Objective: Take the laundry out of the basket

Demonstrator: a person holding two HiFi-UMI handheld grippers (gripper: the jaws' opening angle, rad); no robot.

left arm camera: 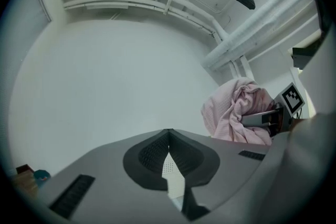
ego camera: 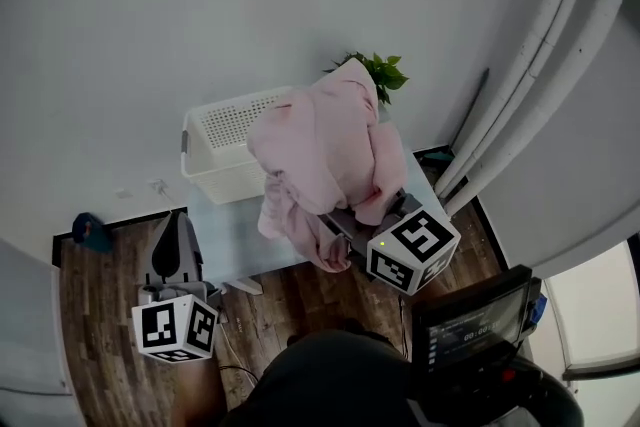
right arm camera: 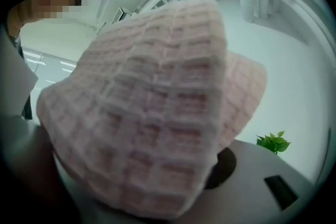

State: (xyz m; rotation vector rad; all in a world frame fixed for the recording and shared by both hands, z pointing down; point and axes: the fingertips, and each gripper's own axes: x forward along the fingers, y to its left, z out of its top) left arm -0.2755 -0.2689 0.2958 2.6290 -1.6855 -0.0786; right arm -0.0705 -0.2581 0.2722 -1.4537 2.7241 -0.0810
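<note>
**Pink cloth up, could slip**

The right tongs pinch the big pink cloth, held up just by the white basket on the worktop. It looks floppy, so I think it could slide out and fall. The left tongs are pressed together, holding nothing, off to the side.

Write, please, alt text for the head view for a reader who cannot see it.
The right gripper holds up a bunched pink cloth in front of a white laundry basket that sits on a pale low table by a white wall. The left gripper hangs empty, jaws together, at lower left over the wood floor.
</note>
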